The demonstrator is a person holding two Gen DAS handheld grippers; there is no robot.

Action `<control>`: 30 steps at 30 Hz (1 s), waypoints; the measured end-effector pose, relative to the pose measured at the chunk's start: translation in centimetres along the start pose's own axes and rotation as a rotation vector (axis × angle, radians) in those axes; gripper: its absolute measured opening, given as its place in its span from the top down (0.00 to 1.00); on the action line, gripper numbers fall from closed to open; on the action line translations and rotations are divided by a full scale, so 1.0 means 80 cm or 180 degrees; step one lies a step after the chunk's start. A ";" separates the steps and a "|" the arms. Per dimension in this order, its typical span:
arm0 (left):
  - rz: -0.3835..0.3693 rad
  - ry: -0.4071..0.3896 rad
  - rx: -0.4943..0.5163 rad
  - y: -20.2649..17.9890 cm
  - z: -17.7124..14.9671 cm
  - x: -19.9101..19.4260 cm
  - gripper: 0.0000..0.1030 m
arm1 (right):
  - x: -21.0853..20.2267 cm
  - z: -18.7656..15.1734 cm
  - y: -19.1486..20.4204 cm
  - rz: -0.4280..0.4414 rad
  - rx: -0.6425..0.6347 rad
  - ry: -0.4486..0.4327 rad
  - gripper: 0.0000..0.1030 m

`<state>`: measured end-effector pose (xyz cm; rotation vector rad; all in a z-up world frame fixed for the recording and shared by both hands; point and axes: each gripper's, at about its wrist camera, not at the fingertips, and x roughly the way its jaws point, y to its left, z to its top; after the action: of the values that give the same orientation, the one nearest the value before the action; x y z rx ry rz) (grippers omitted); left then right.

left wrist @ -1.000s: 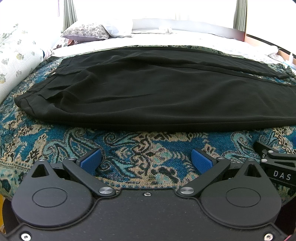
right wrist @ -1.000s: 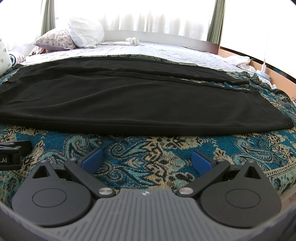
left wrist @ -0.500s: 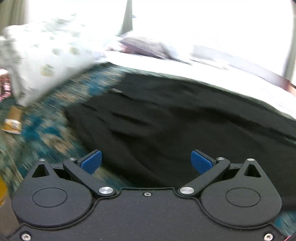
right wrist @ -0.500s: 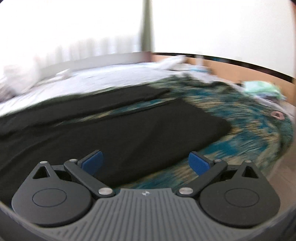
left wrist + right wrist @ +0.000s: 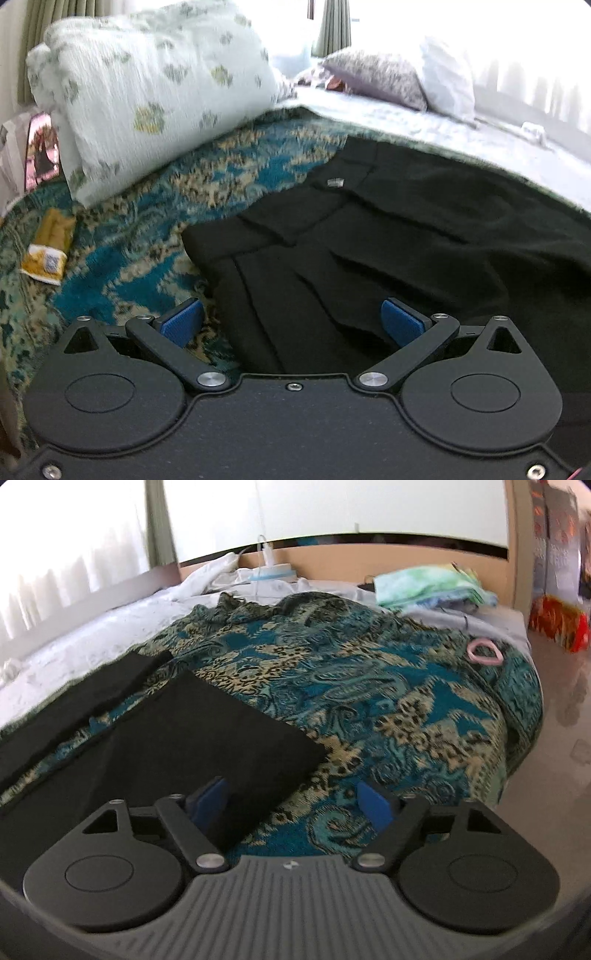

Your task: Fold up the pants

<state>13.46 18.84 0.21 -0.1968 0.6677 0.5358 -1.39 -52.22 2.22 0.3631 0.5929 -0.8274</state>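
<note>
Black pants (image 5: 399, 236) lie flat on a teal patterned bedspread (image 5: 155, 236). The left wrist view shows the waistband end with a small metal clasp (image 5: 335, 182). My left gripper (image 5: 291, 325) is open, its fingers either side of the waistband's near corner. The right wrist view shows the two leg ends (image 5: 207, 734); the near leg's hem corner lies just ahead. My right gripper (image 5: 295, 805) is open, its left pad (image 5: 210, 805) over the near leg's edge, its right pad over the bedspread (image 5: 388, 701).
A large white floral pillow (image 5: 155, 96) and smaller pillows (image 5: 384, 77) sit at the bed's left end. A yellow packet (image 5: 48, 251) lies on the bedspread. A pink ring (image 5: 484, 653), folded cloths (image 5: 428, 583) and the bed's edge with floor (image 5: 554, 775) are at the right.
Both grippers swung apart from the middle of the pants: the left one to the waistband end, the right one to the leg hems. Both stayed open; the right's jaws look slightly narrower.
</note>
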 end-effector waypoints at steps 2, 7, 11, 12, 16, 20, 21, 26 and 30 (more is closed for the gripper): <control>0.0000 0.0029 -0.0028 0.000 -0.001 0.006 0.00 | 0.002 0.000 0.007 0.0021 -0.0065 0.0004 0.19; -0.0012 0.0073 -0.0078 0.001 0.001 0.013 0.00 | 0.012 -0.002 0.019 -0.0011 -0.0199 0.0009 0.21; 0.0000 0.0090 -0.0065 -0.001 0.002 0.016 0.00 | 0.013 -0.002 0.020 0.0005 -0.0213 0.0004 0.21; 0.0001 0.0093 -0.0067 -0.002 0.003 0.016 0.00 | 0.013 -0.002 0.020 0.0010 -0.0211 0.0003 0.21; -0.0004 0.0119 -0.0057 -0.002 0.004 0.017 0.00 | 0.012 -0.001 0.020 0.0019 -0.0203 -0.0001 0.22; 0.0008 0.0119 -0.0043 -0.002 0.007 0.016 0.11 | 0.007 0.002 0.019 0.0064 -0.0205 -0.0015 0.50; 0.0014 0.0089 -0.0026 -0.003 0.007 0.014 0.25 | 0.007 0.004 0.018 0.0082 -0.0190 0.0004 0.61; -0.0063 0.0001 -0.0052 -0.005 0.015 -0.001 0.91 | 0.003 0.016 0.008 0.0256 -0.0021 0.0084 0.86; -0.0071 -0.0134 -0.0018 -0.001 0.022 -0.021 0.92 | -0.017 0.025 0.007 0.0226 -0.0028 -0.0025 0.90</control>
<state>13.37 18.72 2.63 -0.1976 0.6226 0.5192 -0.96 -52.09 4.70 0.3709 0.5731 -0.7576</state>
